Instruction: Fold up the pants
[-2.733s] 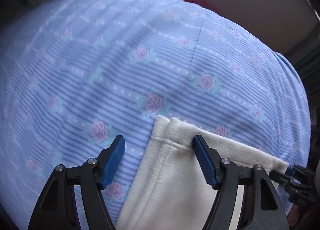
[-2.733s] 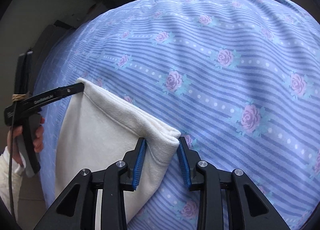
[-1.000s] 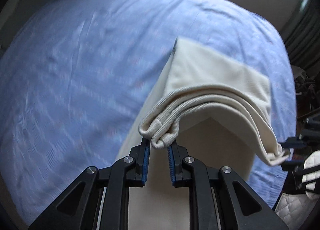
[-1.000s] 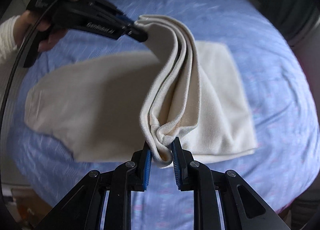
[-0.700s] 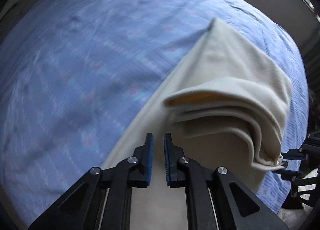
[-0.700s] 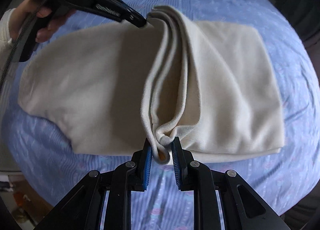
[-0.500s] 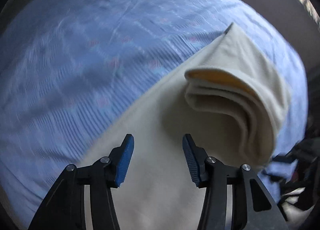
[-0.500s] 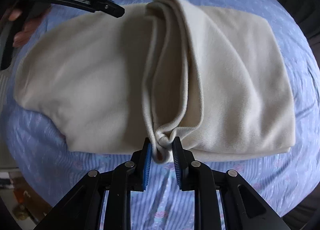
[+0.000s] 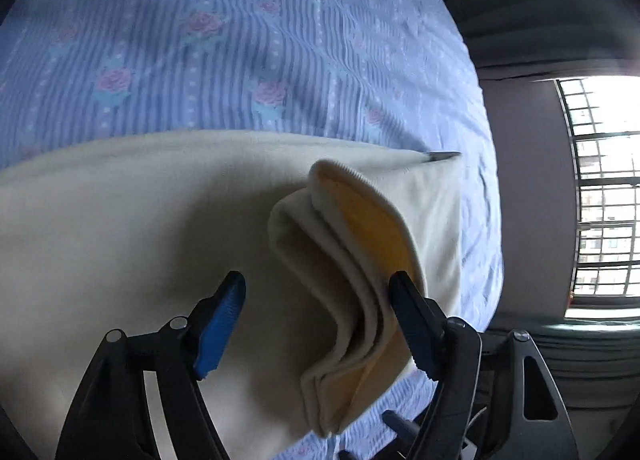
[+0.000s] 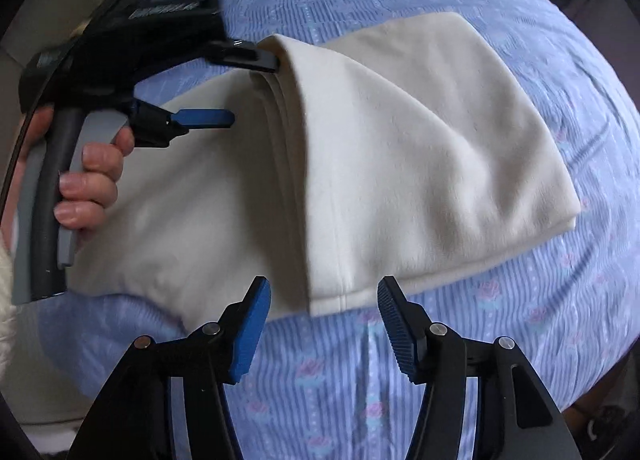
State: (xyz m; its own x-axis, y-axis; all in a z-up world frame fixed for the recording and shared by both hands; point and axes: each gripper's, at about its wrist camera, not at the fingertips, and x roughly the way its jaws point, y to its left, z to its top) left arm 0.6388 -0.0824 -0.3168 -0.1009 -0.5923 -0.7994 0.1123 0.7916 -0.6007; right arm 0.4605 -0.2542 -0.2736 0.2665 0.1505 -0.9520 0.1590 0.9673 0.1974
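Right wrist view shows us the cream pants (image 10: 420,164) lying on the bed (image 10: 460,360), whose sheet is blue, striped and printed with roses. One part of the pants is folded over the rest, and the stacked edges run as a ridge from far to near. Our right tool (image 10: 322,326) has just been opening; its jaws now stand spread just off the near hem, with only the hem's corner between them and no pad pressing. In the left hand (image 10: 90,176), our left tool (image 9: 316,324) has also just been opening. From its own camera, its jaws stand wide, the ribbed, yellow-lined fold end (image 9: 352,260) leaning against the right-hand pad, unpinched.

We judge the pants light, soft and limp, a thick knit that drapes wherever it is unsupported, and not fragile. Layers will likely slide over each other, so we would pinch through all the stacked edges at once, each tool taking one end of the ridge. A hold on one layer risks peeling the fold open. The fold end leaning on the pad could drag if that tool pulls away carelessly.
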